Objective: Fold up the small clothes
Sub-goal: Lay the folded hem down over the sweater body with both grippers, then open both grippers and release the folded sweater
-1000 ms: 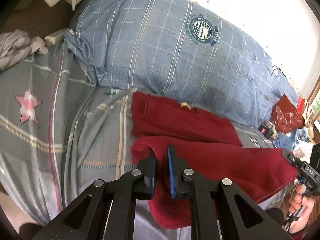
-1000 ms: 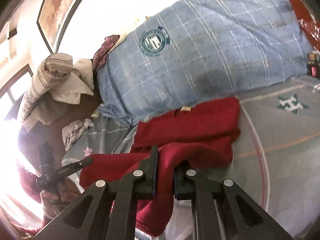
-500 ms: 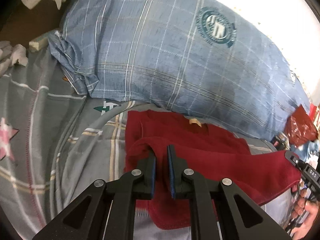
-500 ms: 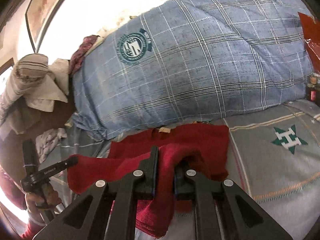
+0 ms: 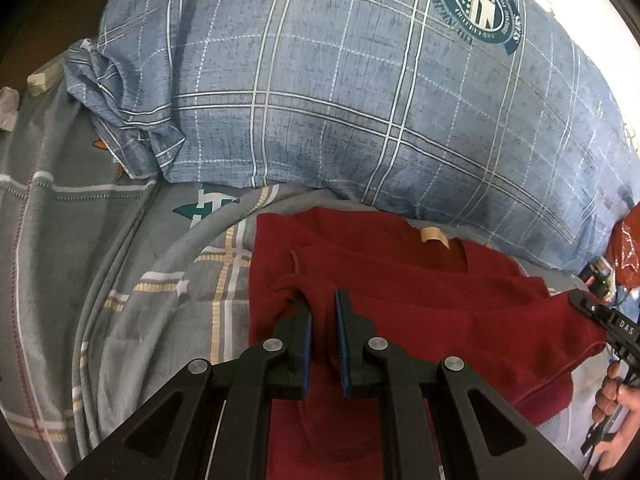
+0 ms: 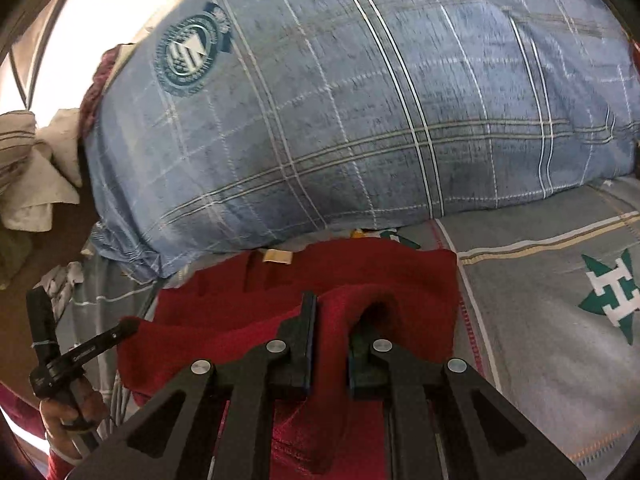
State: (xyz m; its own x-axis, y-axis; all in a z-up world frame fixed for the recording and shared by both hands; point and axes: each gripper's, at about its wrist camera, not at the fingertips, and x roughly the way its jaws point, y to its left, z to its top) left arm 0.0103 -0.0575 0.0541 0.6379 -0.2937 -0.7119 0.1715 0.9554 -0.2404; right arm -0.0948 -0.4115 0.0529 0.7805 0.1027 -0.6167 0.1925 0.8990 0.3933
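Gripping: left claw (image 5: 323, 312) and right claw (image 6: 332, 320), both clamped on one dark red knitted garment (image 5: 420, 292)
Location: gray patterned bedsheet (image 5: 80, 240), before one blue plaid pillow (image 5: 340, 80)

Daylight, strong. Upper corners of both views blow out to white glare. Fisheye bends and darkens the rims. Blue plaid pillow (image 6: 360, 120) slightly smeared by motion blur in right view; left view sharper. Shadows soft.

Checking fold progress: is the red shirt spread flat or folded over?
Partly folded: both claws hold the red shirt's lower edge raised over its upper half; collar label still uncovered.
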